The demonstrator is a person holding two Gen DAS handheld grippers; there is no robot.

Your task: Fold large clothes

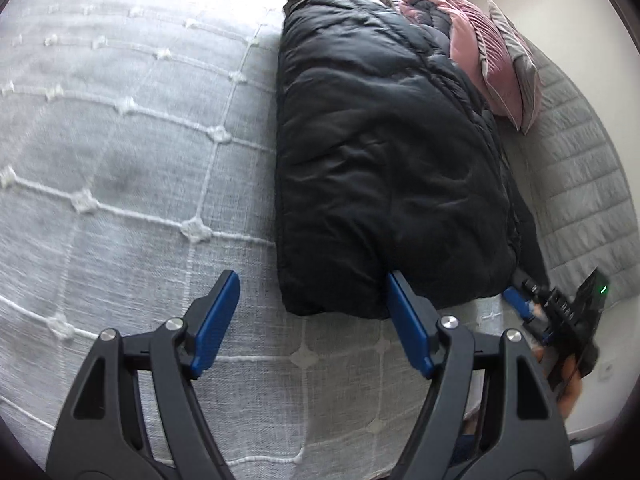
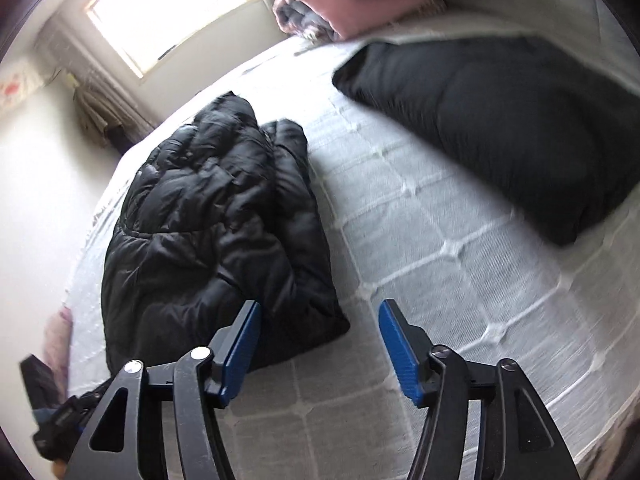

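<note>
Clearly, the left claw stood wide open with nothing between its blue pads; its right pad was just at the near edge of the folded black jacket, and whether it touched I cannot tell. This jacket lay on the bed, close to the pink pillows at the far side. To its left the white bedspread was free over a wide area. The right claw was also open and held nothing. Its left pad was in front of the near edge of a 2nd, crumpled black jacket, which reached the bed's left border. Between both jackets a broad strip of bed stayed free.
</note>
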